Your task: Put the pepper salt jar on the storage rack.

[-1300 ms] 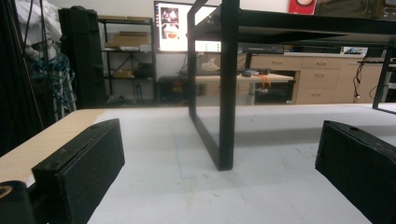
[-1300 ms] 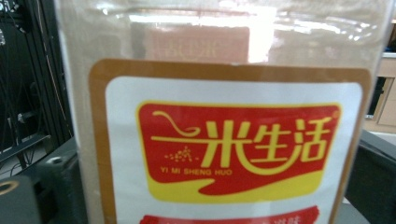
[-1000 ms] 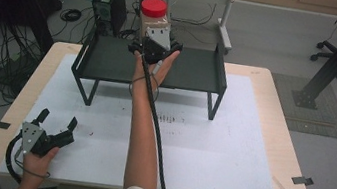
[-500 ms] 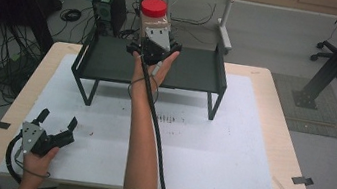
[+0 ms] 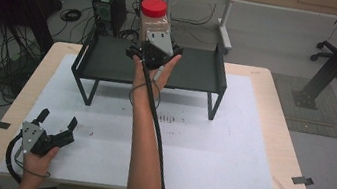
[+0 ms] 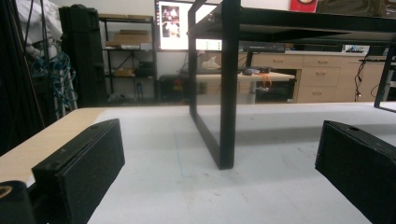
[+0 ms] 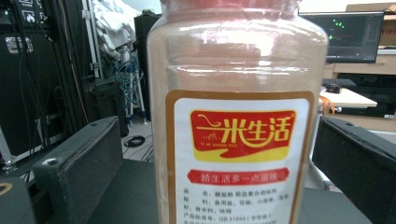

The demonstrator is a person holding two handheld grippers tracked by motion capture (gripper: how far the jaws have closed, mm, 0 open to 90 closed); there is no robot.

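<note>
Right gripper (image 5: 156,47): held out at arm's length over the shelf (image 5: 195,70), jaws spread wide. In the right gripper view the jar (image 7: 238,116) stands upright between the two black jaws, a gap showing on each side; neither pad touches it. Nothing gripped.

Jar: clear plastic, red lid (image 5: 154,7), pale powder inside, white label with a red and yellow logo facing the gripper. From the high view it stands just beyond the gripper, at the back of the shelf's top deck. Whether its base rests fully on the deck cannot be told; the gripper hides it.

Right hand (image 5: 162,71): palm up under the gripper, cable (image 5: 157,138) trailing back along the forearm toward the table's near edge.

Shelf: black metal, raised end walls, four legs on the white mat (image 5: 229,149). It lies directly under the right gripper.

Left gripper (image 5: 53,125): well apart from the right one, down at the near left corner of the mat, held low by the left hand (image 5: 35,158). Jaws wide open, empty. In the left gripper view they lie close above the mat and point toward the shelf leg (image 6: 229,88), which stands ahead between them, well apart from both.

Table (image 5: 281,136): pale wood, showing around the mat.
</note>
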